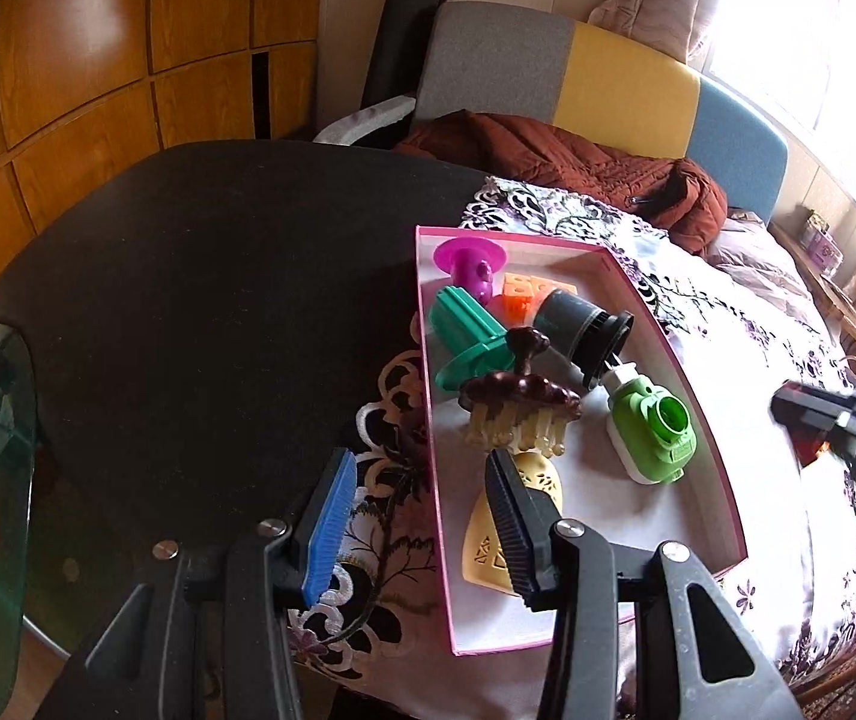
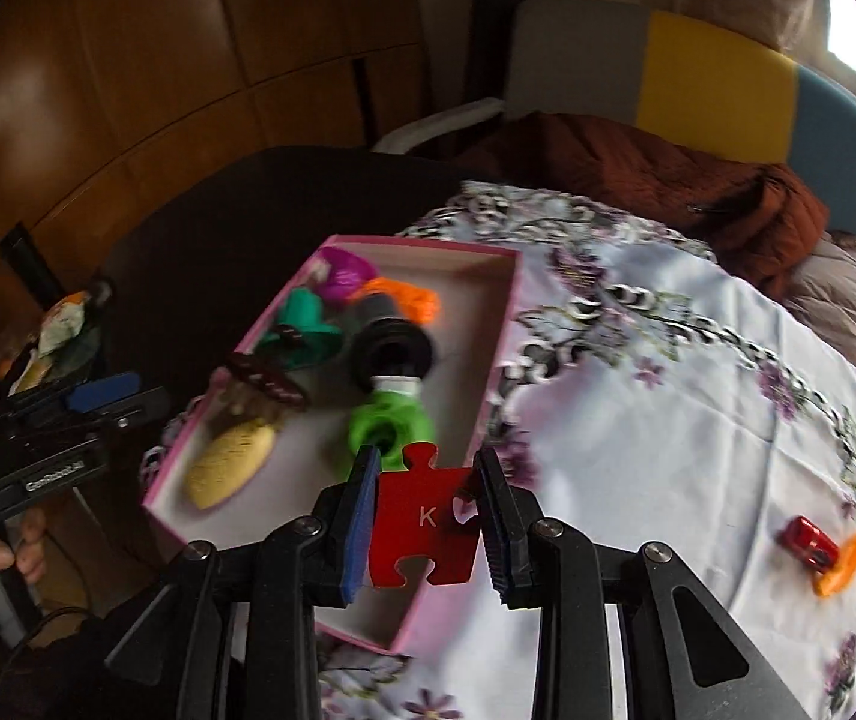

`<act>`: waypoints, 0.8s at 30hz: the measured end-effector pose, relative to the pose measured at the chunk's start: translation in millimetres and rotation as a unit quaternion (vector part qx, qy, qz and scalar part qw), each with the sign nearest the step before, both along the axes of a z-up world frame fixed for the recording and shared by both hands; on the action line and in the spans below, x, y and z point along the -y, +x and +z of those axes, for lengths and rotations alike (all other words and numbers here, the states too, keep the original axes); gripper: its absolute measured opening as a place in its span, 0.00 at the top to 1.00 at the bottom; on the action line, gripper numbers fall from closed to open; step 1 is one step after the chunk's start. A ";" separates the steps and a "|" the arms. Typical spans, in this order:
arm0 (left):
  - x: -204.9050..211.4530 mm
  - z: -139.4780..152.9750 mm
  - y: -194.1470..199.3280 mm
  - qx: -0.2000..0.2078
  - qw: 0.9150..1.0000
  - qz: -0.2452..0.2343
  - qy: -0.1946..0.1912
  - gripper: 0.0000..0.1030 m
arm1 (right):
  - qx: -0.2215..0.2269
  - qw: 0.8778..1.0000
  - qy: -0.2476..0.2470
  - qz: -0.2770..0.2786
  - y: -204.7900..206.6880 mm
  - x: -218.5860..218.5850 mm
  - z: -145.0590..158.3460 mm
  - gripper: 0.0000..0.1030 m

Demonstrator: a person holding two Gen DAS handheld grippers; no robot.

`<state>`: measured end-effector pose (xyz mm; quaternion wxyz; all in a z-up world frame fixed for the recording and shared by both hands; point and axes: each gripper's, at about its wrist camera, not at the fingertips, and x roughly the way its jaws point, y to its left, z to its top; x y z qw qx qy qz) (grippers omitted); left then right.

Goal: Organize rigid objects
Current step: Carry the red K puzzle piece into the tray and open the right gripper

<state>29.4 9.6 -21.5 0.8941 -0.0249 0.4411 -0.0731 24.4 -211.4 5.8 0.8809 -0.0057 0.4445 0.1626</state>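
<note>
- A flat red puzzle piece [image 2: 425, 525], marked K, is pinched between the right gripper [image 2: 428, 516] pads, above the pink box [image 2: 491, 360] edge.
- The left gripper [image 1: 422, 519] is held spread, straddling the box wall, nothing clamped.

A white letter "K" is printed on the red puzzle piece [image 2: 425, 531], seen in the right wrist view. White lettering is also carried on the black body of the left gripper [image 2: 98, 399], but it is too blurred to be read. No other text can be made out.
</note>
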 end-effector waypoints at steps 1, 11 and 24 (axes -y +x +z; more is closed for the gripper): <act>-1.7 0.6 -0.2 0.001 1.000 0.002 0.001 0.56 | -0.004 1.000 0.003 0.020 -0.1 -15.3 -3.4 0.69; -16.2 -0.7 0.7 -0.001 1.000 0.021 0.006 0.56 | -0.041 0.998 -0.037 0.035 35.6 -74.4 -54.0 0.69; -22.1 -2.7 0.6 -0.004 1.000 0.026 0.006 0.56 | -0.026 0.997 -0.066 0.011 56.5 -85.3 -61.5 0.61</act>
